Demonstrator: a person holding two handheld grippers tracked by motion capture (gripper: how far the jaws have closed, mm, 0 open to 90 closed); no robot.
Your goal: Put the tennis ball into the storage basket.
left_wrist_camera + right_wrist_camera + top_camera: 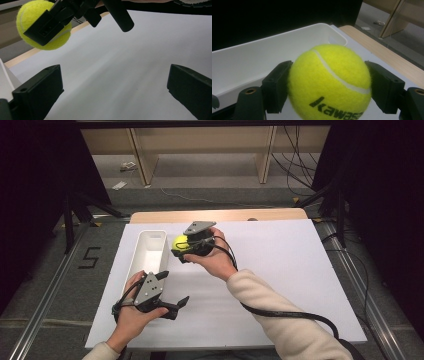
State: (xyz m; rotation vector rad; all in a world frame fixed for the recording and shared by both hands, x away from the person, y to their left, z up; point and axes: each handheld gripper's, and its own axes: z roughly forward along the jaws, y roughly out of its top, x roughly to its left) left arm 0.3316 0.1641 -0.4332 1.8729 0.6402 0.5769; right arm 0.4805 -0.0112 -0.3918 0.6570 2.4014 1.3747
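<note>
Clamping tennis ball (329, 82), right gripper (186, 249) — lettering close-up; left gripper (176, 304) jaws wide.

The tennis ball's (329, 82) printed brand name is cut off below.

Three cameras: one fixed overhead, one riding each gripper.

High view: from above the near edge, facing forward and down over the whole white sheet (280, 270), table and floor beyond. Left gripper view: low over the sheet, looking along its own jaws toward the tennis ball (42, 25) farther off. Right gripper view: very close behind the same ball, facing the white bin (262, 52). Ball shared by all three; bin seen from above and from the right gripper.
</note>
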